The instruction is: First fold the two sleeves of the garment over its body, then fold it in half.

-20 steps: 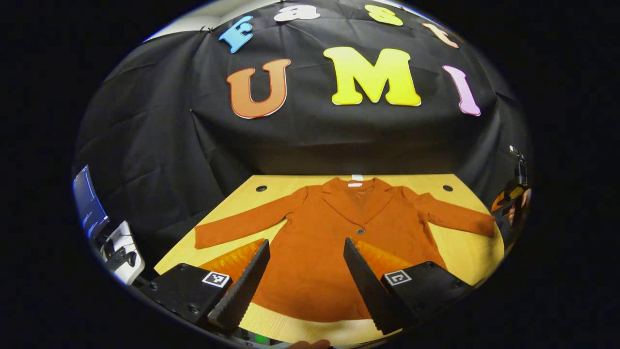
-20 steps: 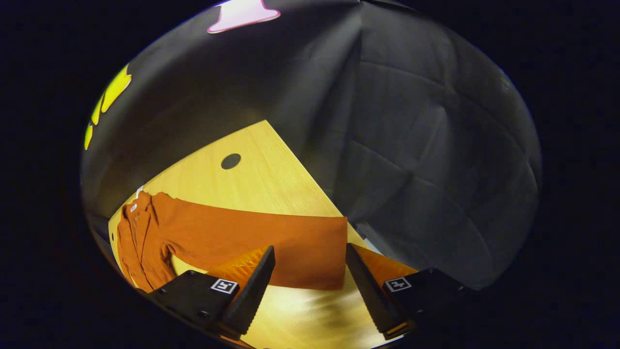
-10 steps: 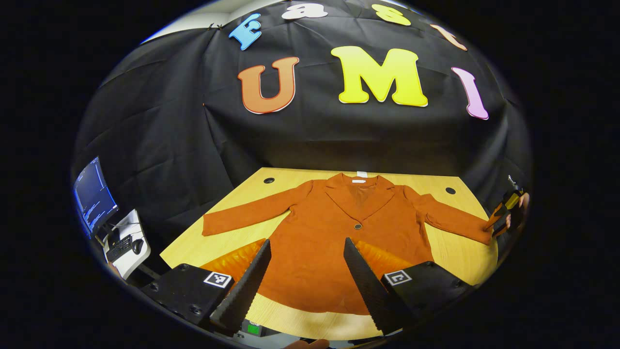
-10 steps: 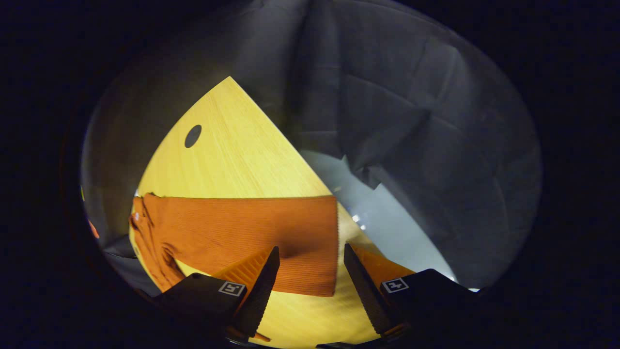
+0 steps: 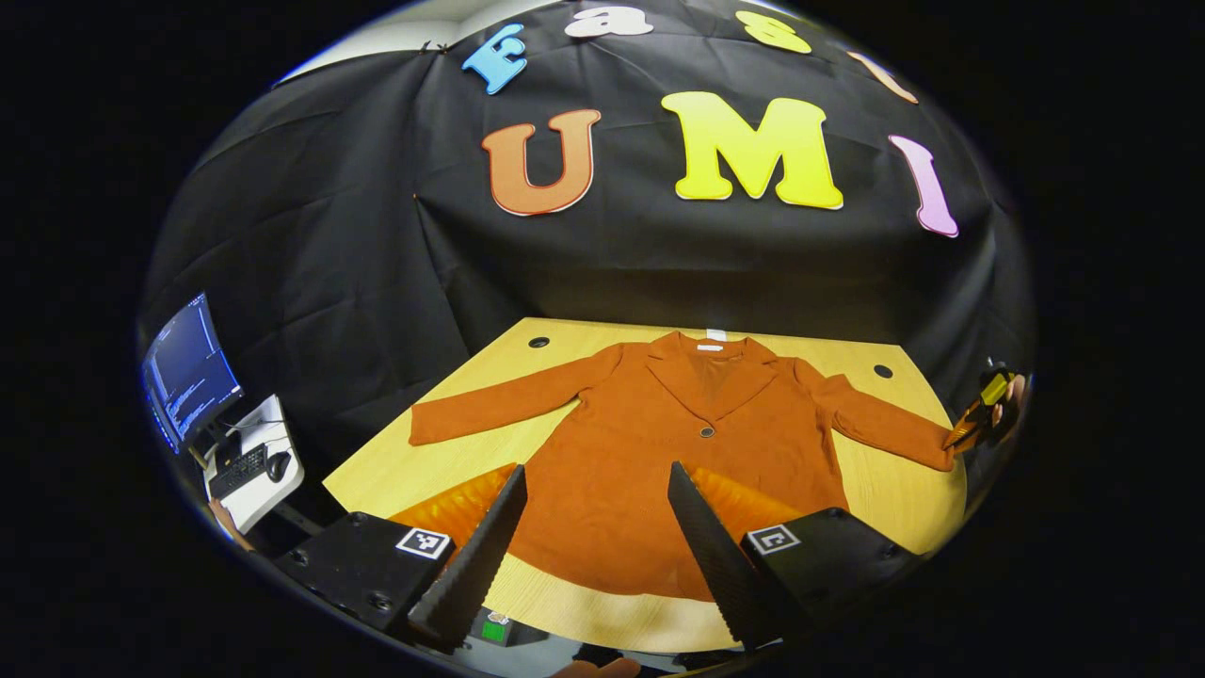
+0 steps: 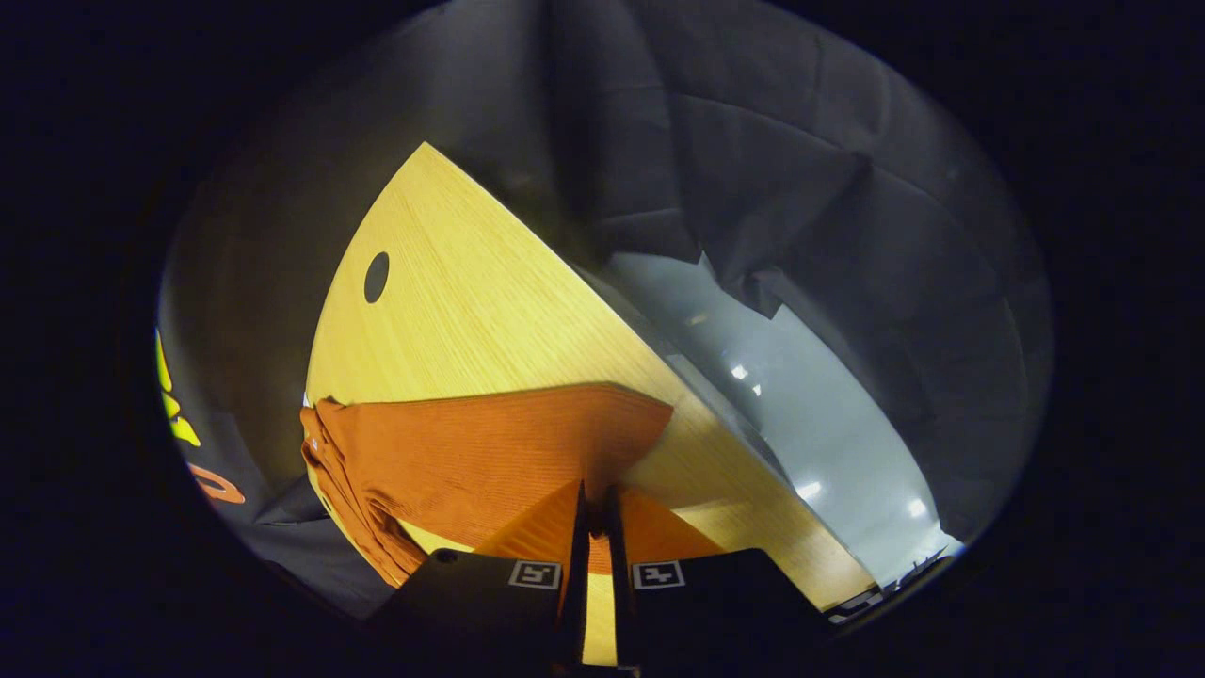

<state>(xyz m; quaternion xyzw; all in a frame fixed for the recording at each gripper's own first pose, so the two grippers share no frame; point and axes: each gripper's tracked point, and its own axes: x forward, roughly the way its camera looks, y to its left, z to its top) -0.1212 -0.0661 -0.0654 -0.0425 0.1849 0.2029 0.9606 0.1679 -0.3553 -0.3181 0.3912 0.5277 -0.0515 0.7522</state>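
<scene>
An orange jacket [image 5: 697,452] lies face up and spread flat on the wooden table [image 5: 442,461], collar toward the wall. Its left sleeve [image 5: 508,400] stretches out to the side. My left gripper [image 5: 595,480] hovers open above the near hem, holding nothing. At the far right, my right gripper [image 5: 979,422] and the hand holding it sit at the cuff of the right sleeve [image 5: 885,428]. In the right gripper view, my right gripper [image 6: 595,494] is shut on the lower edge of that sleeve [image 6: 490,443] near the cuff, and the cuff corner is slightly lifted.
A monitor [image 5: 188,372] and a keyboard with a mouse [image 5: 247,463] stand on a small stand left of the table. The table has round cable holes [image 6: 377,276] near its far corners. Grey floor [image 6: 810,414] lies beyond the table's right edge.
My right gripper came down to the cuff and went from open to shut on the sleeve's edge. My left gripper drew back a little and stayed open.
</scene>
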